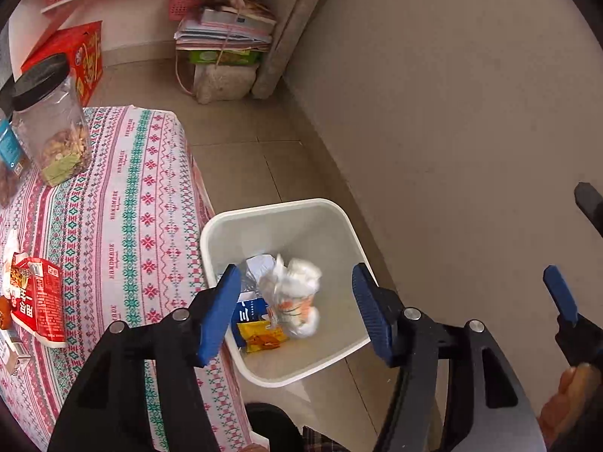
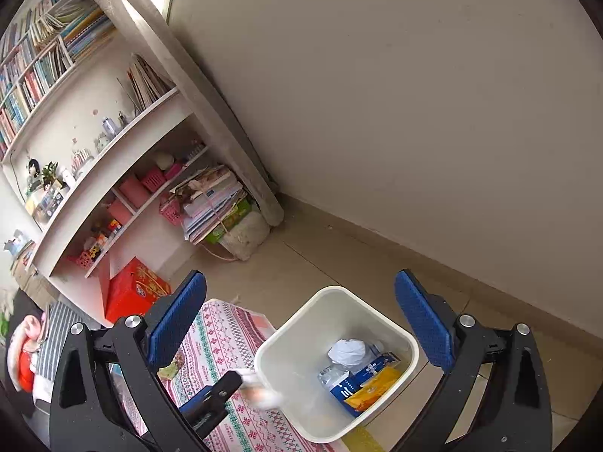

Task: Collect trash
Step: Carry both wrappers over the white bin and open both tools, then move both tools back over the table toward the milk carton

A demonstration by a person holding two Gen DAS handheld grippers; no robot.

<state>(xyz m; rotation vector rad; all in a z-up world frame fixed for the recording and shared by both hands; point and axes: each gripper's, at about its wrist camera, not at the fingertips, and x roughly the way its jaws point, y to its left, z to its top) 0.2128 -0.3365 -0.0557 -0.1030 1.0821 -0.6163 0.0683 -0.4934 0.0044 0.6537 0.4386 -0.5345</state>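
A white trash bin (image 1: pixel 279 211) stands on the floor beside the table; it also shows in the right wrist view (image 2: pixel 339 293). A crumpled white and orange wrapper (image 1: pixel 297 297) is blurred in mid-air over the bin's mouth, below my left gripper (image 1: pixel 297 312), which is open and empty above the bin. In the bin lie a blue box (image 1: pixel 250 310), a yellow packet (image 1: pixel 262 335) and crumpled white paper (image 2: pixel 348 350). My right gripper (image 2: pixel 301 327) is open and empty above the bin. A red carton (image 1: pixel 37 301) lies on the table.
The table has a patterned pink and green cloth (image 1: pixel 124 207). A clear jar with a black lid (image 1: pixel 52 120) stands on it. A red box (image 1: pixel 75 56), stacked books (image 1: pixel 226 26) and shelves (image 2: pixel 94 173) stand beyond. A beige wall (image 1: pixel 452 113) is to the right.
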